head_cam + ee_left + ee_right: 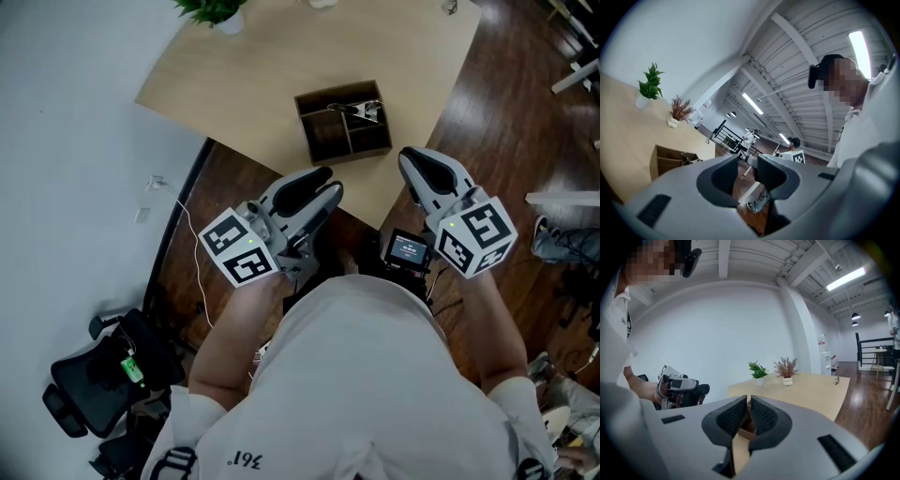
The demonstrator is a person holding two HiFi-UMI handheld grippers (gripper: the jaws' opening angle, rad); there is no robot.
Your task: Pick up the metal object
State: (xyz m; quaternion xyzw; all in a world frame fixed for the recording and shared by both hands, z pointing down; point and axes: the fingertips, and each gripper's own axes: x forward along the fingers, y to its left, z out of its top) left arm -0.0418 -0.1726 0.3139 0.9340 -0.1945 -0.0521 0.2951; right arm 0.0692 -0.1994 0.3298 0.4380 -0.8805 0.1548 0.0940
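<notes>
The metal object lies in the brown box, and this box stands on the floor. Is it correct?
Not quite: the metal object does lie in the brown box, but the box stands on the light wooden table, not the floor. The head view shows it.

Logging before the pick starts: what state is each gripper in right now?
Left gripper: open, nothing between its jaws.
Right gripper: closed, holding nothing.
</notes>
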